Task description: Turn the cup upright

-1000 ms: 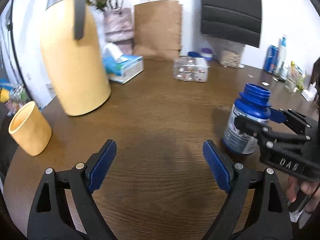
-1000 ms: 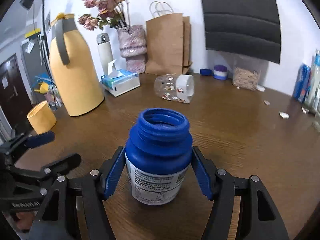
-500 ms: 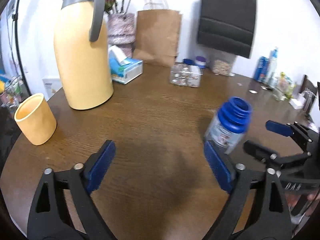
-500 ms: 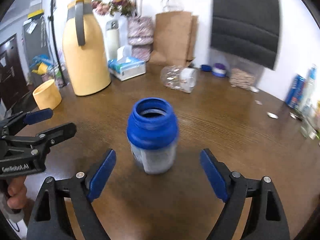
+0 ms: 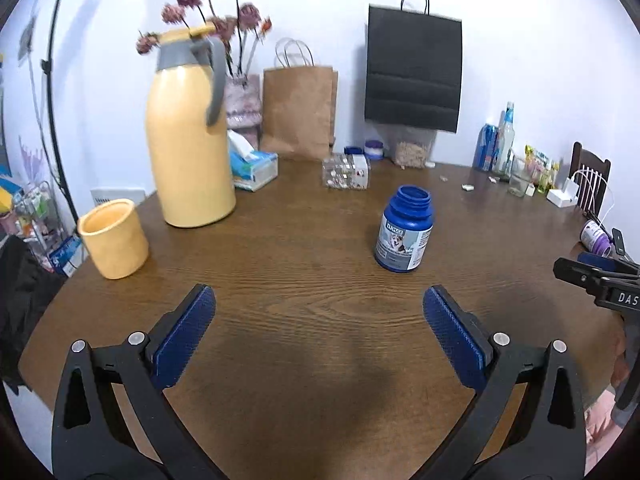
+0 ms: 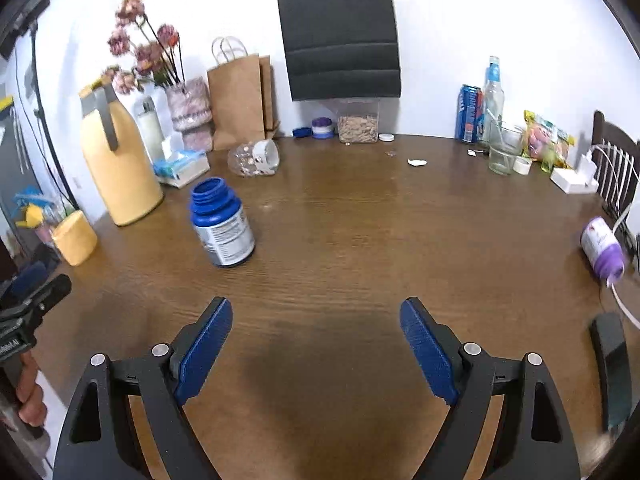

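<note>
The blue bottle [image 5: 404, 234] stands upright on the brown wooden table [image 5: 312, 272], its mouth open and facing up, with a white label showing a dog on its side. In the right wrist view the same bottle [image 6: 222, 224] sits left of centre, well ahead of the fingers and apart from both tools.

The left gripper [image 5: 319, 330] hangs above the near part of the table with its jaws spread wide and nothing between them; its blue pads [image 5: 184, 336] frame bare wood. The right gripper [image 6: 316, 350] is likewise wide open and holds nothing, its blue pads [image 6: 430, 354] over the table. Each tool shows at the edge of the other's view, the right one as a black clamp at the right edge of the left view, the left one as a black tip at the left edge of the right view, with the person's fingers below it.

Behind the bottle a clear patterned jar [image 5: 346, 171] lies on its side. To the left stand a tall yellow jug [image 5: 190, 152] with a grey handle and a yellow cup [image 5: 113, 238], upright, near the table edge. A tissue box [image 5: 254, 168] lies just beside the jug. Against the wall are a brown paper bag [image 5: 298, 114], a black bag [image 5: 414, 74] and a vase of dried flowers [image 6: 188, 108]. At the far right a purple and white bottle [image 6: 602, 248] lies on its side near the table edge, and a drinking glass [image 6: 504, 152] stands near a blue can [image 6: 469, 114]
</note>
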### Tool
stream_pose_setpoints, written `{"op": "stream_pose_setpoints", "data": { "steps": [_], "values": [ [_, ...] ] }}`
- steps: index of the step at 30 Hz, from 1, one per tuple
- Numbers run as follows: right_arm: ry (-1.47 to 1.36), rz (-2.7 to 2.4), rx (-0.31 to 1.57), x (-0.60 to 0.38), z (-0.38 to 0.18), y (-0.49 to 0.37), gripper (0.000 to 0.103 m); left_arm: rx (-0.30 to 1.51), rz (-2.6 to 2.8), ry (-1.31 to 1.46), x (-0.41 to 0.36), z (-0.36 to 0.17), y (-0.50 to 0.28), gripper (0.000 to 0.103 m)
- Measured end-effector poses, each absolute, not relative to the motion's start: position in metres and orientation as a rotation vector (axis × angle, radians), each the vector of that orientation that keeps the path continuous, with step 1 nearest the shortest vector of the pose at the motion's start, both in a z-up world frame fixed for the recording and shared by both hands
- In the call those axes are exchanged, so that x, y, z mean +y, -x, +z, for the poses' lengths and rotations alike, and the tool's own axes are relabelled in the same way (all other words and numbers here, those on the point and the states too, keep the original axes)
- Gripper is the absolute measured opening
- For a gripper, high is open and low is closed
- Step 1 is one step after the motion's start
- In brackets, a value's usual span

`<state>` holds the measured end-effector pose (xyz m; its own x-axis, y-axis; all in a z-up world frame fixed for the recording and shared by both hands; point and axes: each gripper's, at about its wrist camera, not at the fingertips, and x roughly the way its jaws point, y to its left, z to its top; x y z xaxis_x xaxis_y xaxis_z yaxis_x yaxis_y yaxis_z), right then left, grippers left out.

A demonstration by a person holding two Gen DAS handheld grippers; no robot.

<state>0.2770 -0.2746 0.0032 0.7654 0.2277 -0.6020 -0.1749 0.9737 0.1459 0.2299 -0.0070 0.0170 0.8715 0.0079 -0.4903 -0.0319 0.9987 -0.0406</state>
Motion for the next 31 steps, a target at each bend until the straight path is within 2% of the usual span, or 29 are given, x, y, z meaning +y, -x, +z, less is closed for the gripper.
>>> {"op": "stream_pose_setpoints", "data": {
  "steps": [9, 19, 23, 31],
  "values": [
    [-0.043, 0.233, 0.561, -0.267, 0.004, -0.186, 0.090, 0.420, 0.048, 0.033, -0.005, 0.024, -0.153, 0.103],
    [-0.002, 0.251, 0.448, -0.250, -0.023, -0.056, 0.090, 0.425, 0.131, 0.049, 0.018, -0.015, -0.030, 0.103],
    [-0.070, 0.302, 0.463, -0.250, -0.034, -0.040, 0.090, 0.382, 0.149, 0.073, 0.023, -0.016, -0.004, 0.103],
    [-0.035, 0.296, 0.501, -0.241, -0.039, -0.044, 0.090, 0.359, 0.115, 0.081, 0.020, -0.013, -0.006, 0.103]
  ]
}}
